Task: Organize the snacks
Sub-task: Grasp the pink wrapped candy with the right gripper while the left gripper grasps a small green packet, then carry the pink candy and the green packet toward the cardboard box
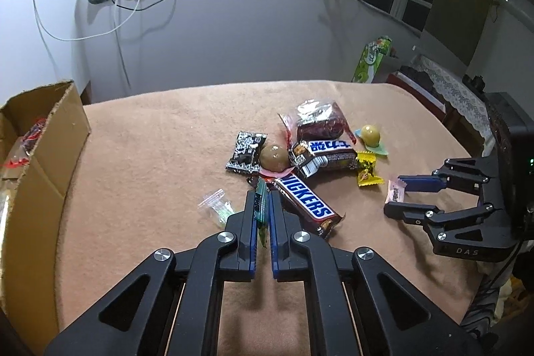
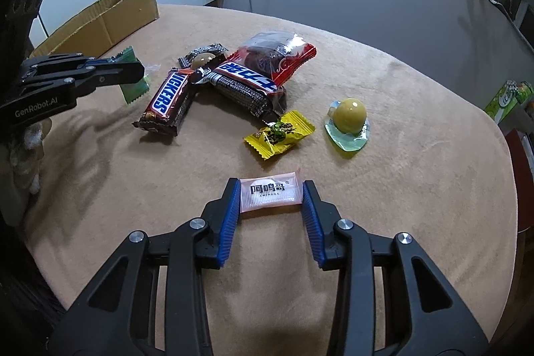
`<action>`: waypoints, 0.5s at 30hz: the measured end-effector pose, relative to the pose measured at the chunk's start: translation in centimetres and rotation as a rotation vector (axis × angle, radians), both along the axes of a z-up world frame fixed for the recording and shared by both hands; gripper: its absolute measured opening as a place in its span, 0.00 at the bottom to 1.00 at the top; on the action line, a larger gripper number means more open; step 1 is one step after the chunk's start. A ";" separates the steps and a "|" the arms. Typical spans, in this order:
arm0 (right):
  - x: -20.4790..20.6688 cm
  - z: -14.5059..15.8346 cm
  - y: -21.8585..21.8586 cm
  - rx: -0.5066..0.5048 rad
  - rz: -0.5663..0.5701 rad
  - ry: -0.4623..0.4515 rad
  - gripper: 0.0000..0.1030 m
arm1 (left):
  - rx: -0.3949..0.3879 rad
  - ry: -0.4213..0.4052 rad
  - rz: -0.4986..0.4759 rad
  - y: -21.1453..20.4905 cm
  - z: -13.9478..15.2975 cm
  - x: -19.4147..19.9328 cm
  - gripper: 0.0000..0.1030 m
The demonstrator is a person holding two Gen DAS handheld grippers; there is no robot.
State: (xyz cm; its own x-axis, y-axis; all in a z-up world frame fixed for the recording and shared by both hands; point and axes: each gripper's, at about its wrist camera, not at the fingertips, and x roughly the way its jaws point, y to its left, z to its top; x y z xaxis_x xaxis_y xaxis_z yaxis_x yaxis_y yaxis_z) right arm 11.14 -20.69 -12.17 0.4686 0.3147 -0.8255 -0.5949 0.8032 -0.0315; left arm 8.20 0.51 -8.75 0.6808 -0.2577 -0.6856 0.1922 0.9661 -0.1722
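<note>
My left gripper (image 1: 262,201) is shut on a small green packet (image 1: 260,204), held edge-on above the cloth; the same gripper (image 2: 138,72) and green packet (image 2: 133,77) show in the right wrist view. My right gripper (image 2: 271,192) has its jaws around a pink candy packet (image 2: 271,193) lying on the table, pads touching its ends; the right gripper (image 1: 395,194) and the pink packet (image 1: 394,192) also show in the left wrist view. A Snickers bar (image 1: 305,204) lies just right of the left gripper. A cardboard box (image 1: 36,152) stands at the left.
On the tan tablecloth (image 2: 417,95) lie a second dark chocolate bar (image 2: 247,85), a red bag (image 2: 277,55), a yellow candy (image 2: 279,134), a yellow ball sweet (image 2: 349,115), a brown ball sweet (image 1: 274,157), a black packet (image 1: 245,150) and a clear wrapper (image 1: 217,206).
</note>
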 end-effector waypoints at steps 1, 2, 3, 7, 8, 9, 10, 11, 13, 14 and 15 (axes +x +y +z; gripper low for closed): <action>0.0 0.1 -0.1 0.000 0.000 -0.001 0.37 | -0.004 -0.003 0.000 0.1 0.1 0.0 0.05; -0.1 0.1 -0.1 0.000 -0.001 -0.002 0.37 | -0.007 -0.006 0.001 0.1 0.2 -0.1 0.05; -0.2 0.3 -0.1 0.001 -0.002 -0.003 0.37 | -0.011 -0.010 0.004 0.2 0.4 -0.2 0.05; -0.4 0.9 -0.1 0.010 -0.008 -0.013 0.37 | -0.028 -0.024 0.007 0.5 0.9 -0.5 0.05; -0.4 1.2 -0.1 0.015 -0.009 -0.015 0.37 | -0.033 -0.030 0.010 0.6 1.1 -0.6 0.05; -0.4 1.5 -0.1 0.020 -0.010 -0.016 0.37 | -0.037 -0.035 0.013 0.7 1.3 -0.7 0.05; -0.4 1.7 0.0 0.024 -0.010 -0.017 0.37 | -0.047 -0.042 0.017 0.9 1.6 -0.8 0.05; -0.5 2.0 0.1 0.031 -0.008 -0.020 0.37 | -0.055 -0.047 0.019 1.1 1.8 -1.0 0.05; -0.7 2.6 0.3 0.036 -0.004 -0.030 0.37 | -0.063 -0.059 0.027 1.5 2.3 -1.2 0.05; -0.8 3.0 0.6 0.040 -0.001 -0.038 0.37 | -0.066 -0.065 0.032 1.7 2.4 -1.4 0.05; -1.0 3.3 0.8 0.044 0.001 -0.043 0.37 | -0.068 -0.068 0.035 1.9 2.6 -1.4 0.05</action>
